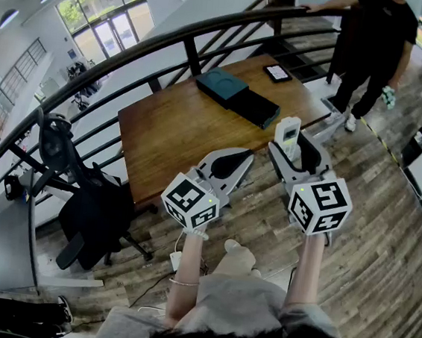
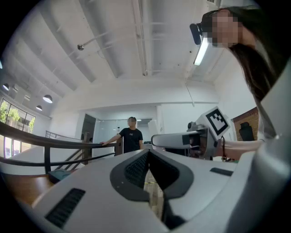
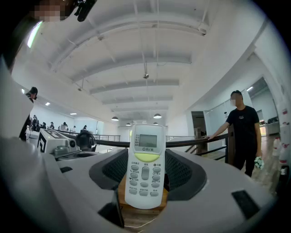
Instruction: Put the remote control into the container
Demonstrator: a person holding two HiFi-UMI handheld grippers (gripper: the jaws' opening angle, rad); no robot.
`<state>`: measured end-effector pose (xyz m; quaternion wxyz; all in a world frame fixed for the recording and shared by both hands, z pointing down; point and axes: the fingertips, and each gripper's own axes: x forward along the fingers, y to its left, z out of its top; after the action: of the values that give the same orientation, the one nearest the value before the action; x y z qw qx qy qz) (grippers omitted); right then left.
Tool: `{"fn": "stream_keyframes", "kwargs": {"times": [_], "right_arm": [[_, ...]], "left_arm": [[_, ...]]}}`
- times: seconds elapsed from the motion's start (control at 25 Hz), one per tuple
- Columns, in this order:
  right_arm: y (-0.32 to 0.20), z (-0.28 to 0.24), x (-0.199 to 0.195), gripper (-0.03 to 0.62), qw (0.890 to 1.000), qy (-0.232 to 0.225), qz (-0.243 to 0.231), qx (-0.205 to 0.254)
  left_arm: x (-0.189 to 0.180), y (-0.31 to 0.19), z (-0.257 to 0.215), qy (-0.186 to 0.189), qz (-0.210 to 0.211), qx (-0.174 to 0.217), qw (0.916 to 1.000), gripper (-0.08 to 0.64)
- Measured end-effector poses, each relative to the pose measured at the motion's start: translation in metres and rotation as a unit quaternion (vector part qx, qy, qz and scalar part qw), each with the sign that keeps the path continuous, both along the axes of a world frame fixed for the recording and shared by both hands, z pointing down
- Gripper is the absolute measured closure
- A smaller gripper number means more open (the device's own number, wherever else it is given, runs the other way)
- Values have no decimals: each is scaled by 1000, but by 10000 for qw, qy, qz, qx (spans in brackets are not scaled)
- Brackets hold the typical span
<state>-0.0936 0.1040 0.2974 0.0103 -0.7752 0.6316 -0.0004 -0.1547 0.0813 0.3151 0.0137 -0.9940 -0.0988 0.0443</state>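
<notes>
A white remote control (image 1: pixel 287 137) (image 3: pixel 145 166) with a small screen stands upright between the jaws of my right gripper (image 1: pixel 296 148) (image 3: pixel 145 153), which is shut on it. It hangs in the air just past the near right corner of the wooden table (image 1: pixel 171 134). My left gripper (image 1: pixel 233 162) (image 2: pixel 148 153) is beside it to the left, level, jaws together with nothing in them. A dark teal box-shaped container (image 1: pixel 221 85) lies at the far side of the table, with a flat black case (image 1: pixel 256 108) next to it.
A small tablet (image 1: pixel 277 73) lies at the table's far right corner. A dark metal railing (image 1: pixel 172 42) runs behind the table. A person in black (image 1: pixel 374 46) stands at its right end. A black office chair (image 1: pixel 91 208) stands left of the table. The floor is wooden.
</notes>
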Motion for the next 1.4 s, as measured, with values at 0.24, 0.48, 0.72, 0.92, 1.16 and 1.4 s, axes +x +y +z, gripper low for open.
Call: {"fn": "stream_keyframes", "kwargs": {"times": [0.24,0.48,0.72,0.92,1.16,1.4], "right_arm": [[4,1,-4,345,10000,0,-24,-23],[11,4,-8,345,10000,17,9,-68],[22,4,-10,345,9999,-88,-77,6],[28,13,-11,345,9996,-205,-167,-46],[23,13,-3,345,9992,-322,-228,-27],[8,14,15,345,9988,-391,-285,-19]], "left_arm": [[-2,7,1,-40,33,9,10000,555],[-6,14,3,-59,69,-16,10000,556],[-6,26,8,-100,69,-88,9999,556],[-4,32,13,-176,30,-183,9997,556],[7,35,17,-330,86,-195,9992,555],[25,19,19,-388,66,-249,9989,555]]}}
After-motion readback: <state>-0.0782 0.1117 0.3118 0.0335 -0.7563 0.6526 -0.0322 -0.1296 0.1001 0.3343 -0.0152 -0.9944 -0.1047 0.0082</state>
